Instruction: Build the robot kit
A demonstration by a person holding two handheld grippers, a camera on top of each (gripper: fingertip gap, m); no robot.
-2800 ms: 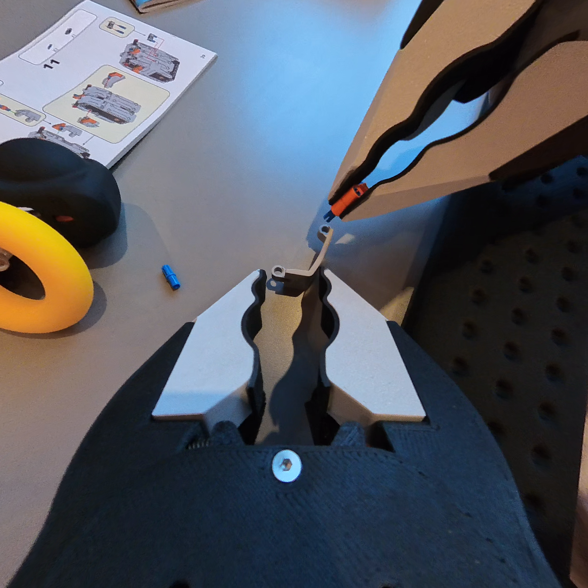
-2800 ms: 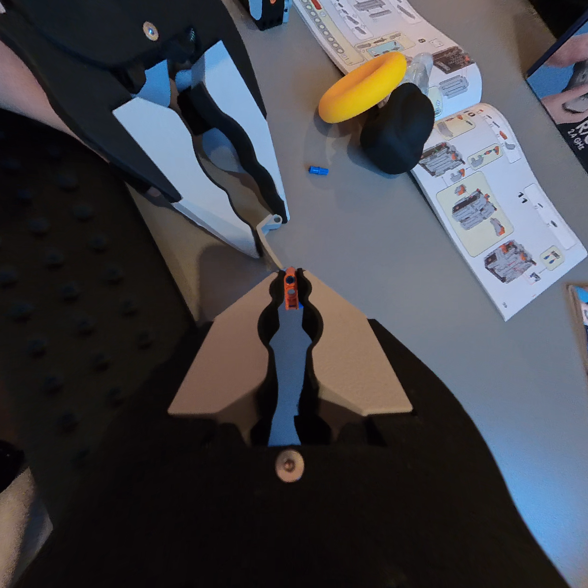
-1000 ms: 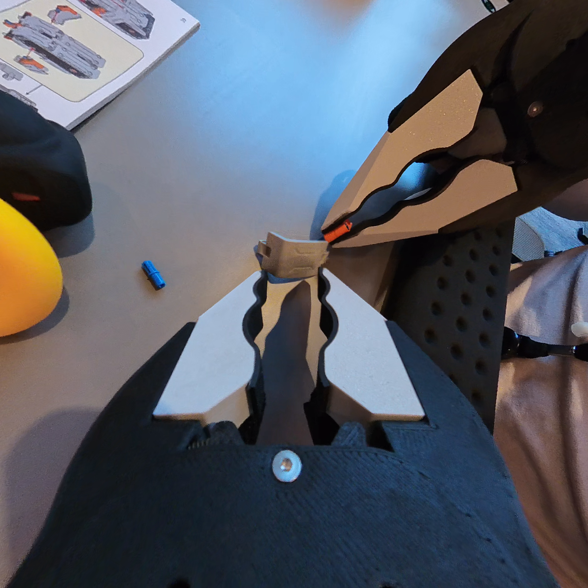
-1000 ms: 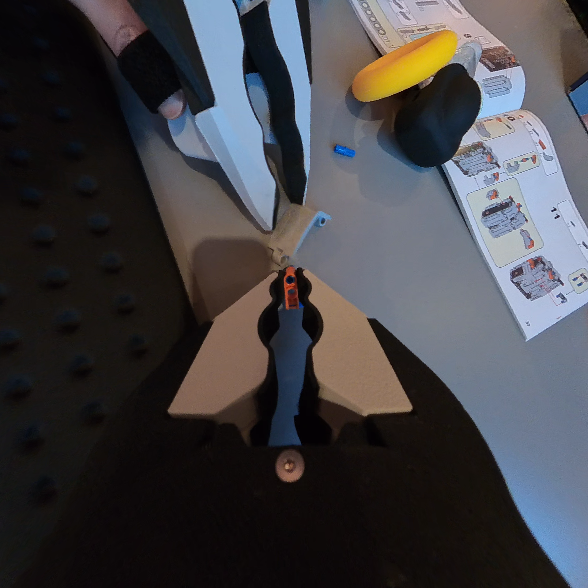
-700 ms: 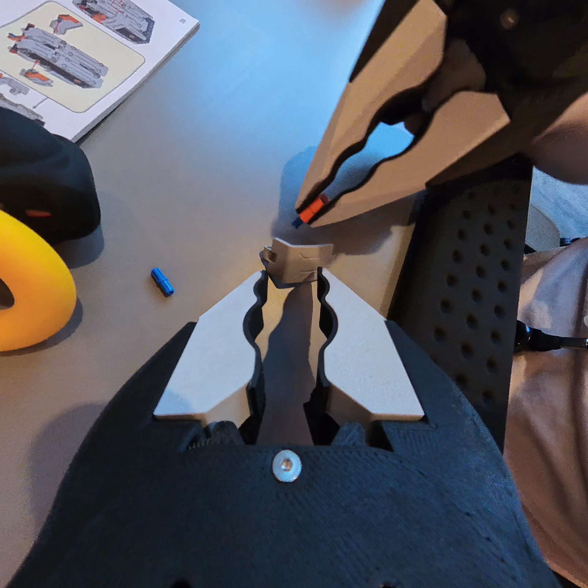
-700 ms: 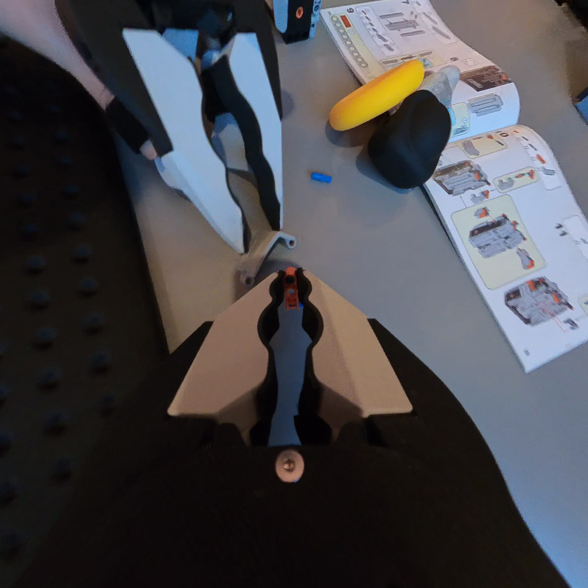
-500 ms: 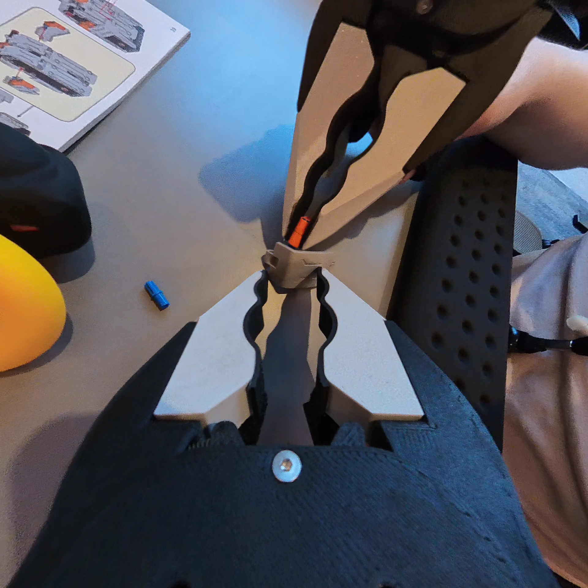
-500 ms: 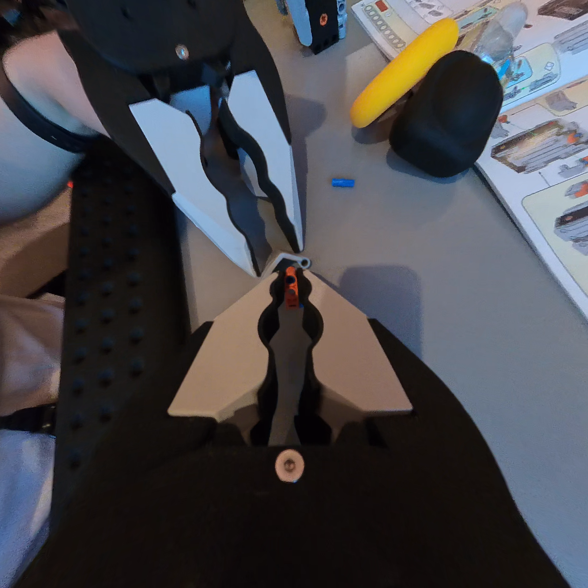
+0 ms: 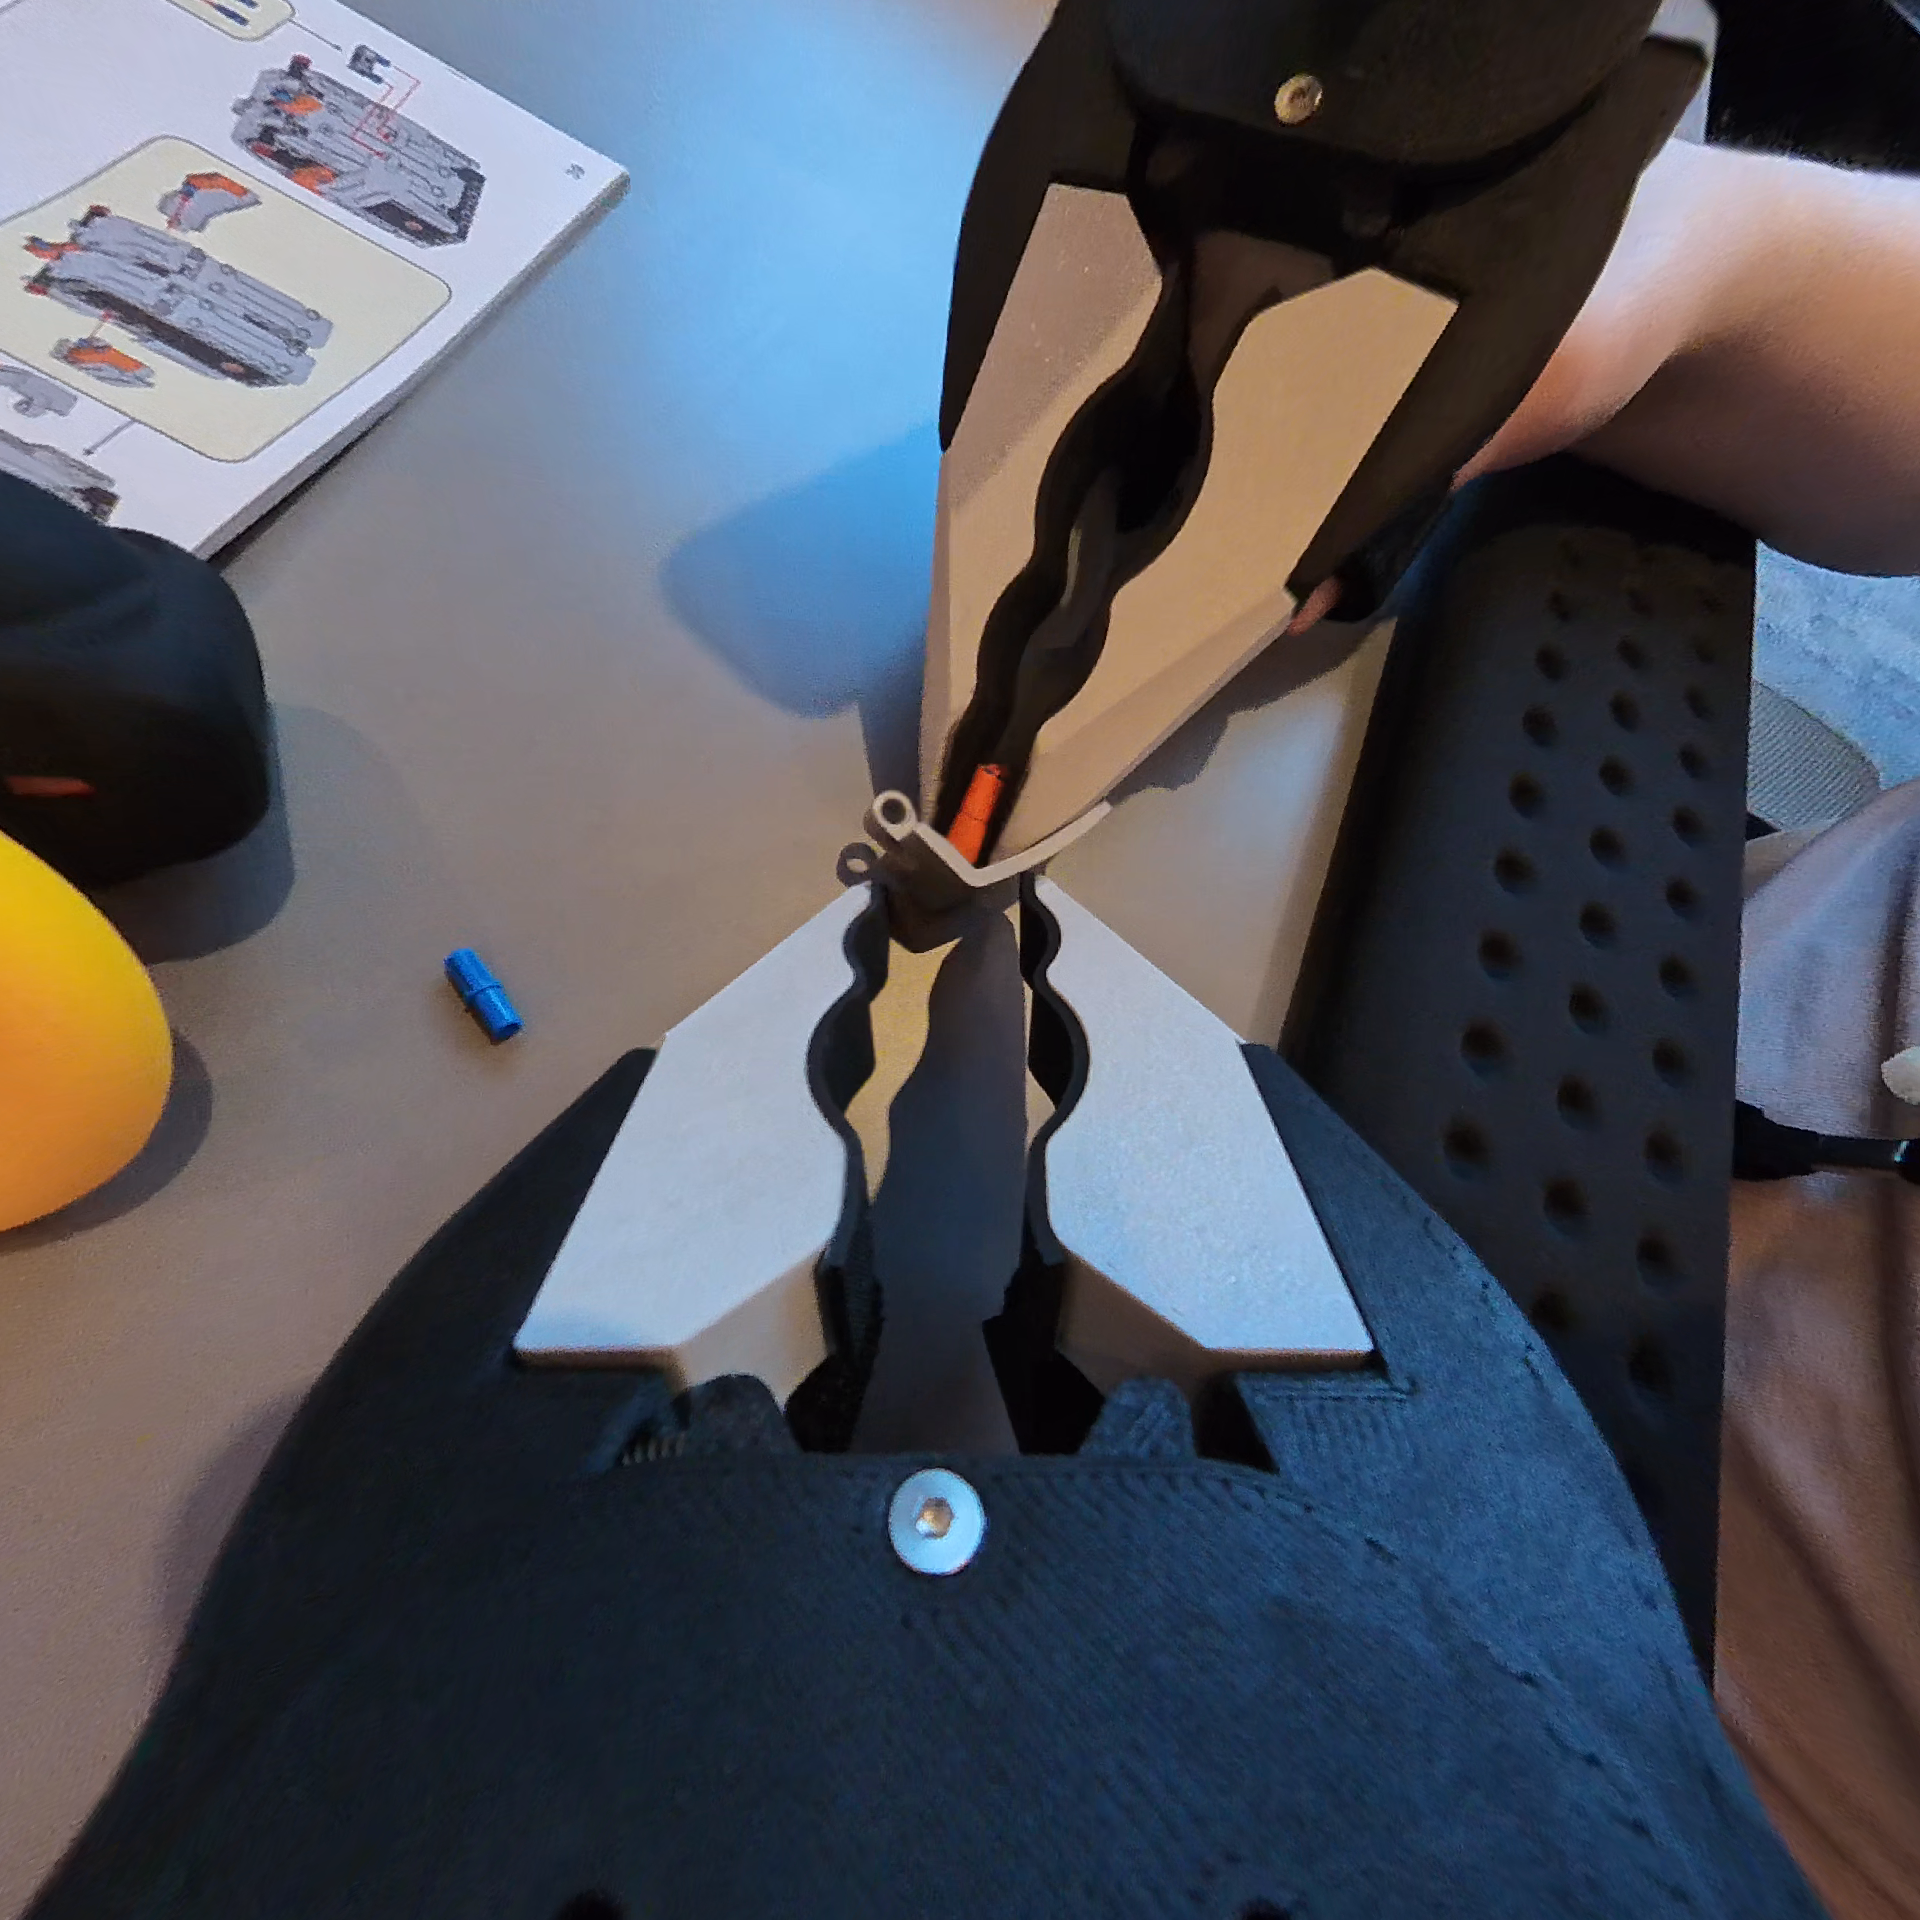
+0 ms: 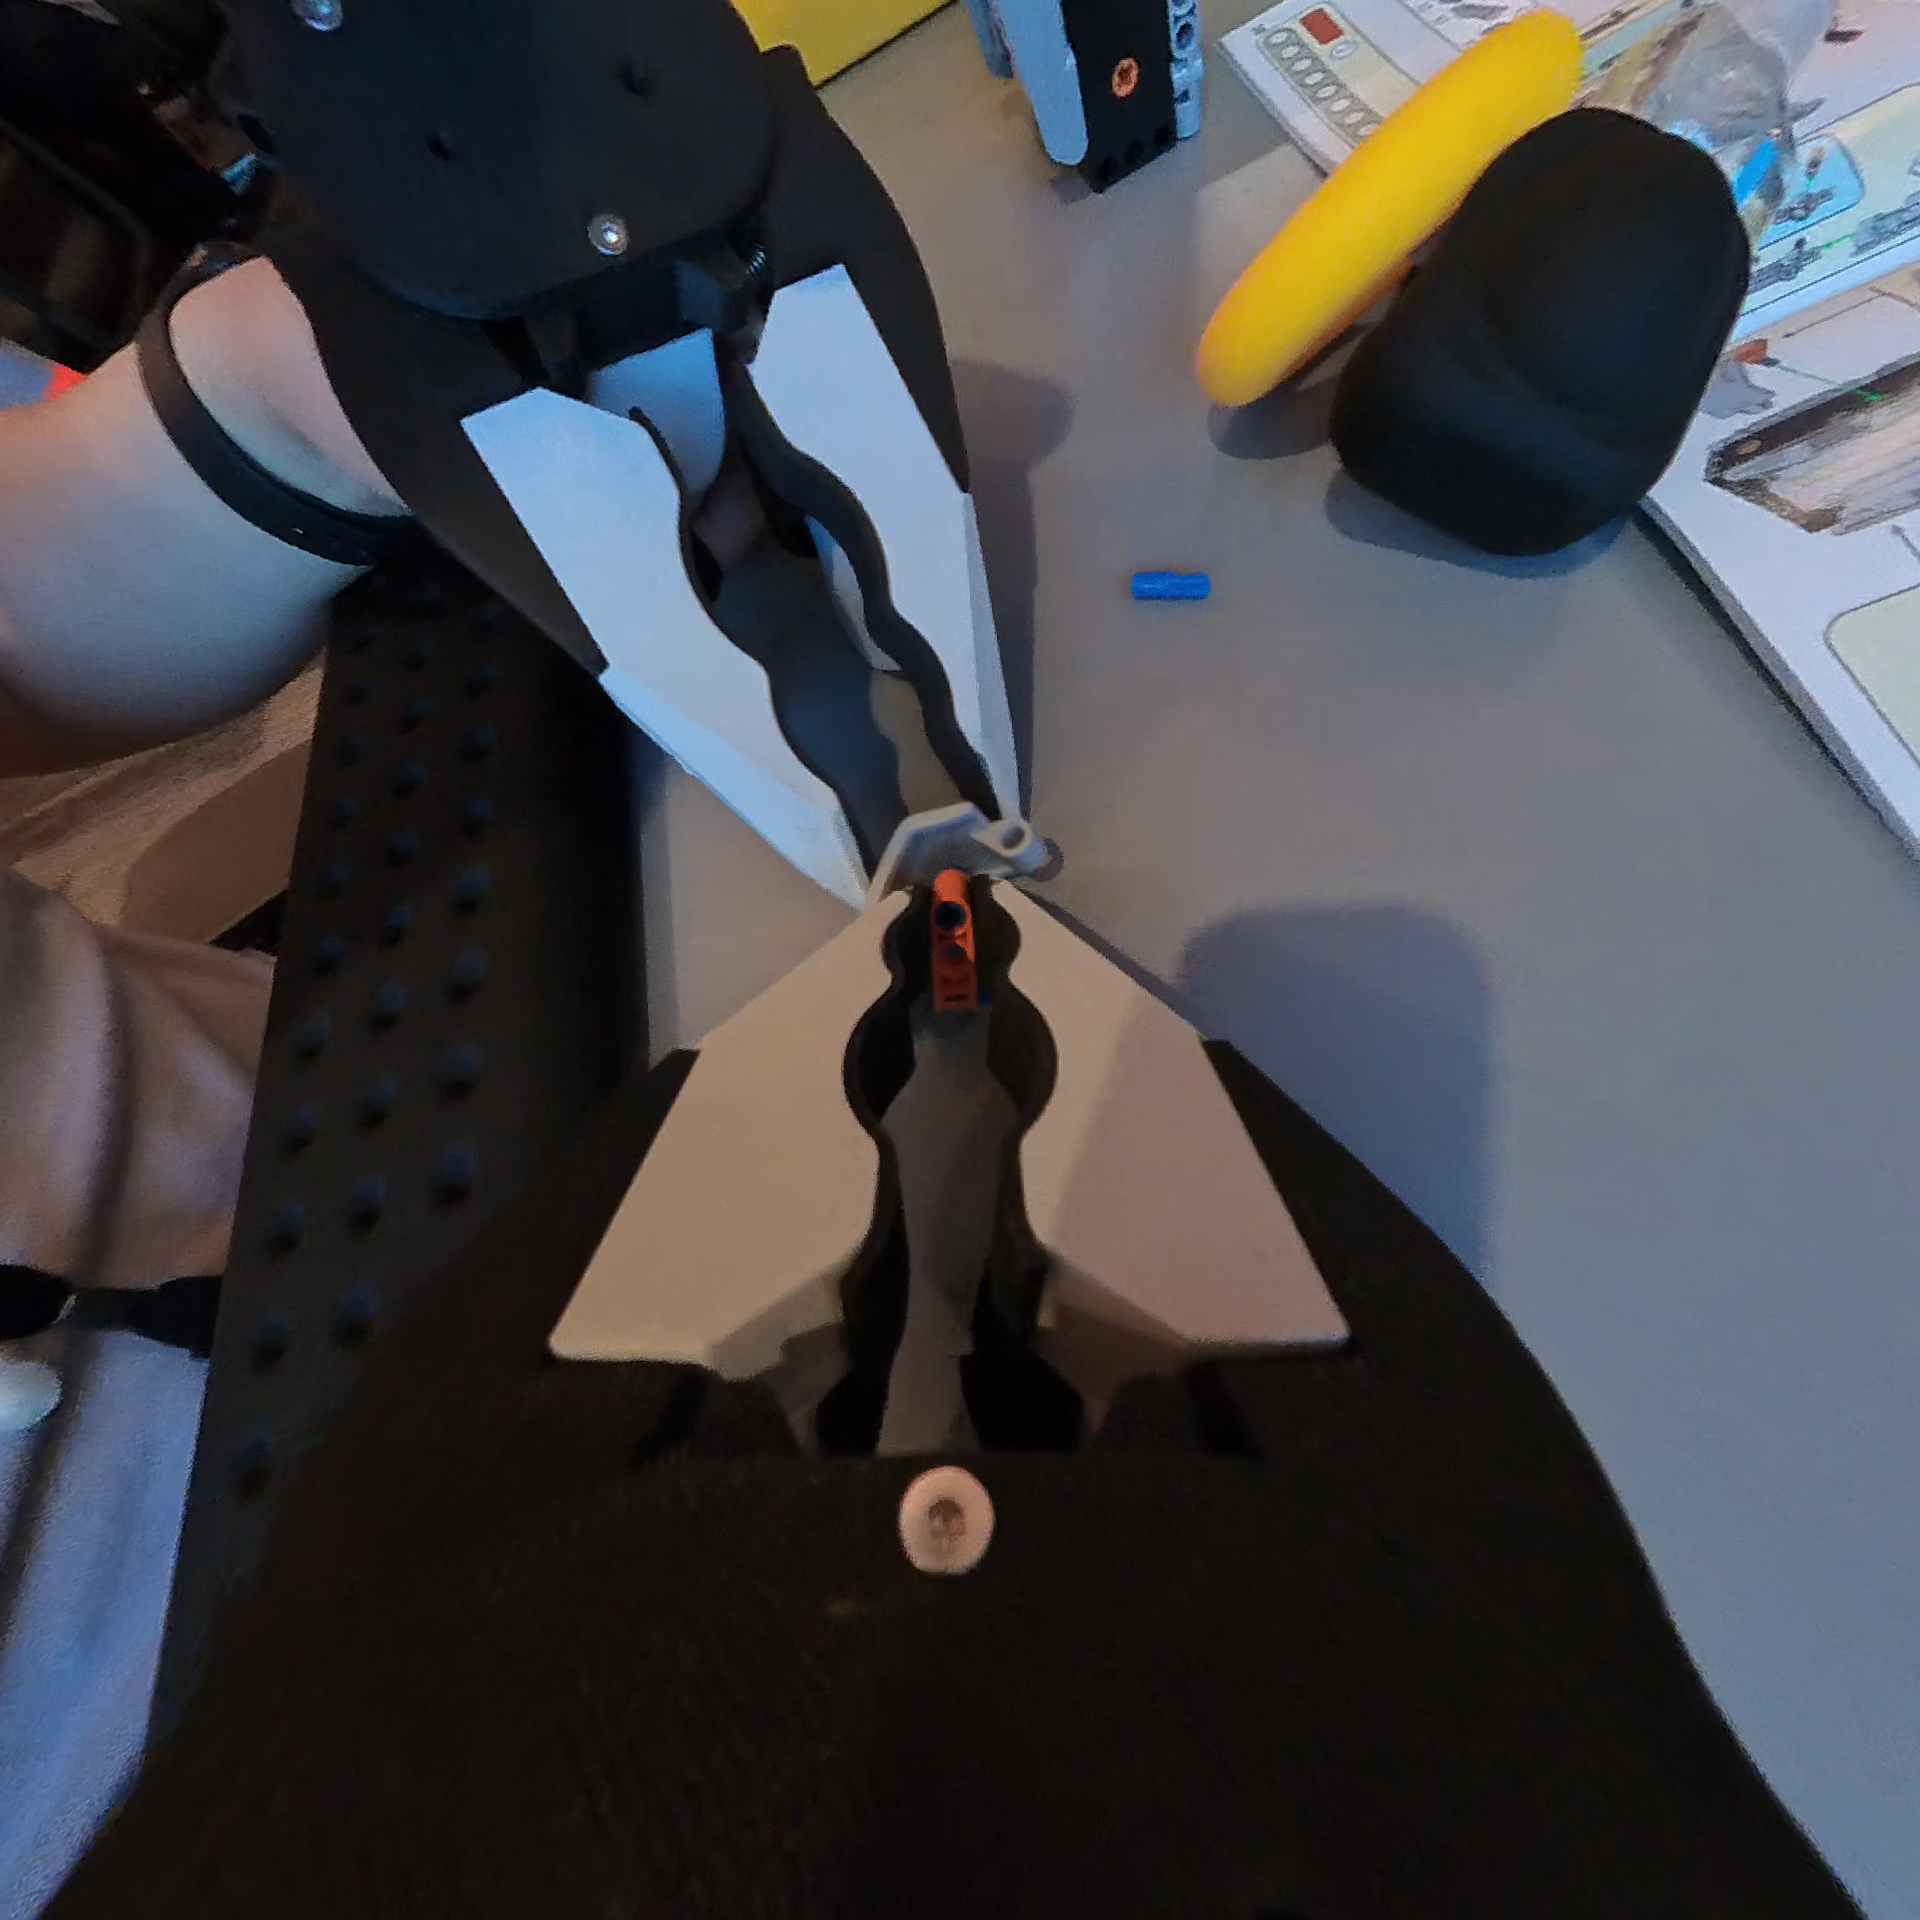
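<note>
My left gripper [image 9: 951,899] is shut on a small grey angled building piece [image 9: 925,862], held above the grey table. My right gripper [image 10: 953,930] is shut on a small orange connector [image 10: 954,951] with a blue pin in it. The two gripper tips meet head-on. In the left wrist view the orange connector [image 9: 977,812] presses against the grey piece, with the right gripper [image 9: 987,831] coming from above. In the right wrist view the grey piece [image 10: 966,836] sits at the left gripper's tips [image 10: 935,836], just beyond the connector.
A loose blue pin [image 9: 483,995] lies on the table [image 9: 623,540] to the left. A yellow ring [image 10: 1382,203], a black rounded object [image 10: 1538,332] and an open instruction booklet [image 9: 239,260] lie beyond. A black perforated panel [image 9: 1590,935] runs along the table's edge. A black-and-grey block [image 10: 1112,73] stands far back. The grippers are tip to tip, or close to it.
My right gripper swung round from the right side to face the left gripper head-on. The orange connector has come up against the grey piece, which has turned in the left grip.
</note>
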